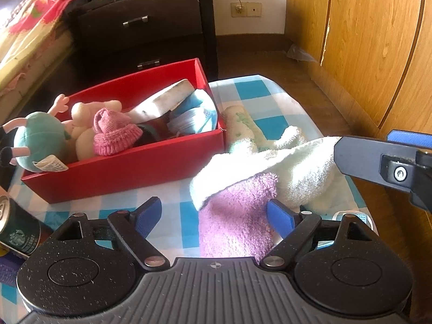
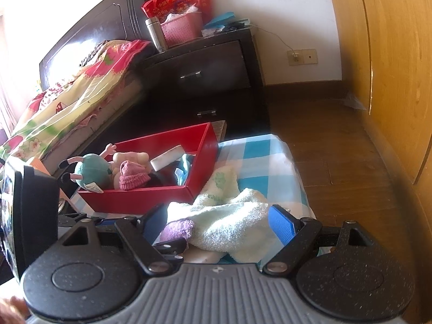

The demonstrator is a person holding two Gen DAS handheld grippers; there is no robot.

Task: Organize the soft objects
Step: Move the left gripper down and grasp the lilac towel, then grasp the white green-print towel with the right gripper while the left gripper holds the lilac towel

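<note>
A red box (image 1: 129, 167) (image 2: 151, 194) on the checked cloth holds a teal plush toy (image 1: 37, 140) (image 2: 90, 172), a pink knit hat (image 1: 114, 132) (image 2: 132, 179), a cream plush and face masks (image 1: 194, 118). A pale green towel (image 1: 283, 167) (image 2: 229, 224) lies over a purple cloth (image 1: 235, 221) (image 2: 176, 228) to the box's right. My left gripper (image 1: 216, 216) is open, the purple cloth between its fingers. My right gripper (image 2: 218, 224) is open around the towel; it also shows in the left wrist view (image 1: 378, 159).
A green drink can (image 1: 16, 229) lies at the table's left edge. A rolled patterned cloth (image 1: 243, 124) lies beside the box. A dark nightstand (image 2: 205, 64) and a bed (image 2: 67, 102) stand behind. A wooden wardrobe (image 1: 364, 40) is to the right.
</note>
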